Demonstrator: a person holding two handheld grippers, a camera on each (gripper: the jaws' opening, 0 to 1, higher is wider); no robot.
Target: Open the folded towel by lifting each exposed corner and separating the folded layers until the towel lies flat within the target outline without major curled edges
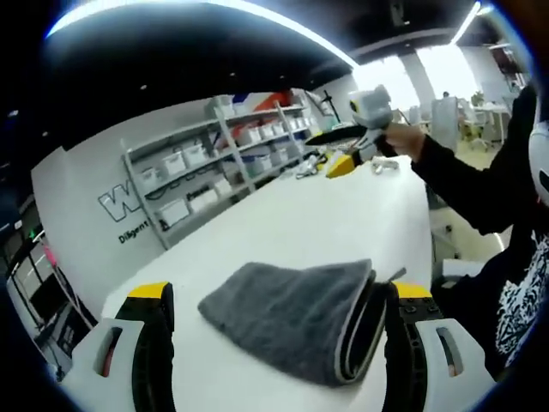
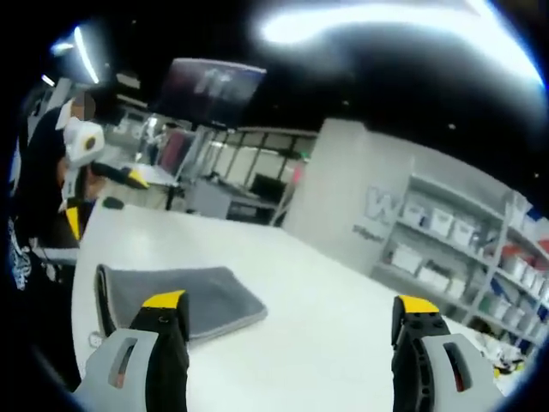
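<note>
Folded grey towel (image 1: 300, 318) lower centre on white table (image 1: 283, 223), long axis left-right, folded edge right, left gripper (image 1: 279, 343) and right gripper (image 2: 287, 343) both wide open, empty.

The left gripper view sits low and close over the towel (image 1: 296, 316), facing the shelves (image 1: 227, 163). The right gripper view looks across the table (image 2: 292, 292) from farther off. Both share towel, table and shelves.

One folded towel (image 1: 296, 313), two grippers (image 1: 279, 339)
</note>
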